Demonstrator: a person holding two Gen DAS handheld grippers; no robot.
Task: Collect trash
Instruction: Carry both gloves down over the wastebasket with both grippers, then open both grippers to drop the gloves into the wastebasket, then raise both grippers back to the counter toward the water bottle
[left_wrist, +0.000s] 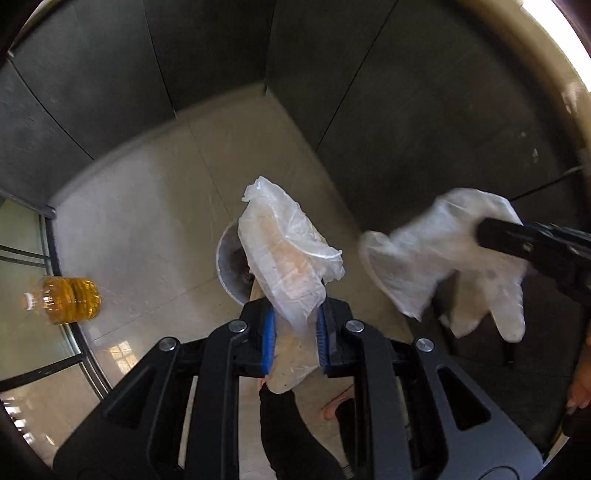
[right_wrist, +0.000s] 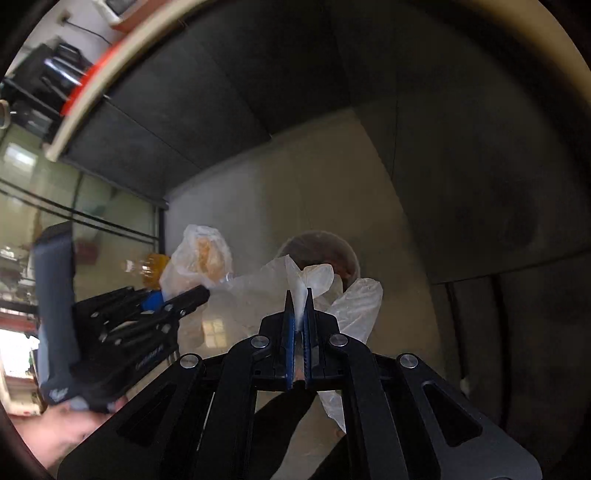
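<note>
While both grippers hang above the floor, the left gripper (left_wrist: 294, 332) is clenched on a crumpled plastic bag (left_wrist: 288, 254) and the right gripper (right_wrist: 300, 332) pinches a thin plastic glove (right_wrist: 354, 306); each piece droops floorward. Directly below sits what looks like a round bin (right_wrist: 321, 254), though blur leaves that uncertain; the right gripper seems nearer its mouth.

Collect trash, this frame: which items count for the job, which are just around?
Job:
- left hand-held gripper, shut on clear plastic glove
- right hand-held gripper, shut on second plastic glove
- trash bin below

Bystanders:
- oil bottle on floor
- dark cabinet panels
</note>
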